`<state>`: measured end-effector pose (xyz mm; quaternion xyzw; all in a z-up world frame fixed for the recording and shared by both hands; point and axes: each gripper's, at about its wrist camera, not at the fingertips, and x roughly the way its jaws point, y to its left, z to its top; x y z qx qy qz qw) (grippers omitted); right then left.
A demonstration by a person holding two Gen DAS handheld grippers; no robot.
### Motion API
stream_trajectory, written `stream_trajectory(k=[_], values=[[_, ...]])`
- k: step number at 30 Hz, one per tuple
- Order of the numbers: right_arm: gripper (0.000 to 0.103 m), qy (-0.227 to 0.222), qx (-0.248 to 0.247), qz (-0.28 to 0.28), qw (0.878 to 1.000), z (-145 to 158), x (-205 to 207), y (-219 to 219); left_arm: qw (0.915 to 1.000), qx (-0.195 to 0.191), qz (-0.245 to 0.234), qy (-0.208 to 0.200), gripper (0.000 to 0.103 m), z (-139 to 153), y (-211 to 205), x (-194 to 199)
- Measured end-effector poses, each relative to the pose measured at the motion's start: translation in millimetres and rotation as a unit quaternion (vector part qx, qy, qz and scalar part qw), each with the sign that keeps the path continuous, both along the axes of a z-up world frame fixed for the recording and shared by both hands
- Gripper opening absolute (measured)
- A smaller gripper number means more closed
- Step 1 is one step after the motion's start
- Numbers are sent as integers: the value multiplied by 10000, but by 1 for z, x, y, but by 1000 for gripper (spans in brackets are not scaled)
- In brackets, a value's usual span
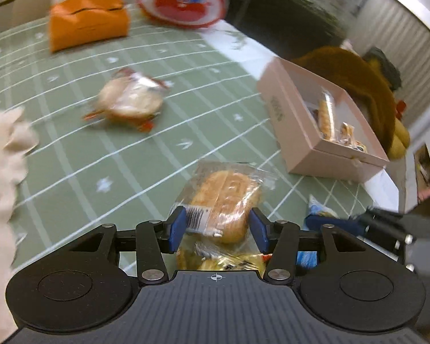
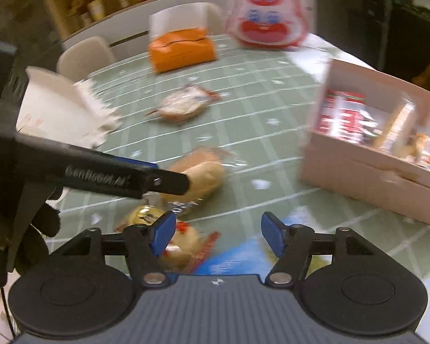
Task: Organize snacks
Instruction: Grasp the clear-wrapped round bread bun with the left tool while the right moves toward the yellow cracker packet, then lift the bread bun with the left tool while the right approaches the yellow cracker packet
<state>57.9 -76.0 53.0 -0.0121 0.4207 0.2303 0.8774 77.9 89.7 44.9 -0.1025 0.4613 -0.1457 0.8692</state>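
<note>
My left gripper (image 1: pixel 216 225) is open, its blue pads on either side of a clear-wrapped bread bun (image 1: pixel 225 200) on the green tablecloth; the bun also shows in the right wrist view (image 2: pixel 200 175). My right gripper (image 2: pixel 218 233) is open and empty above a blue snack packet (image 2: pixel 235 255). A yellow and red wrapped snack (image 2: pixel 180 240) lies by its left finger. A second wrapped bun (image 1: pixel 130 100) lies farther out, also in the right wrist view (image 2: pixel 183 104). A pink box (image 1: pixel 315 132) with several snacks inside stands at the right, also in the right wrist view (image 2: pixel 367 166).
An orange tissue pack (image 1: pixel 87 21) and a red-and-white cartoon bag (image 1: pixel 186 0) stand at the table's far side. A white ruffled object (image 2: pixel 60 111) is at the left. A brown plush toy (image 1: pixel 358 86) sits behind the box. The table edge runs on the right.
</note>
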Motion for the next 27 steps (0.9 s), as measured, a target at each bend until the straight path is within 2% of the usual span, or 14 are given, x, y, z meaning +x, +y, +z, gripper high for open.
stream_trajectory(k=[4, 8, 12, 16, 18, 21, 23, 27], values=[[67, -238, -183, 677, 9973, -9, -22, 33, 9992, 204, 350, 14, 55, 1, 15, -6], [67, -408, -542, 775, 9947, -14, -28, 41, 9987, 232, 442, 51, 53, 4, 19, -7], [66, -585, -986, 356, 9928, -14, -24, 12, 9987, 388, 337, 48, 52, 5, 9, -7], [66, -789, -1416, -352, 9862, -15, -20, -26, 9985, 460, 292, 48, 52, 4, -1, -5], [66, -781, -1276, -590, 9870, -9, -21, -43, 9984, 485, 297, 54, 52, 4, -4, -4], [66, -561, -774, -718, 9928, 1, -23, -55, 9982, 506, 330, 66, 52, 5, -5, -3], [66, -435, -512, -651, 9956, 4, -24, -50, 9981, 518, 340, 61, 52, 6, -6, -2], [66, -352, -288, -358, 9983, 4, -27, -23, 9977, 536, 404, 31, 52, 9, -3, -3]])
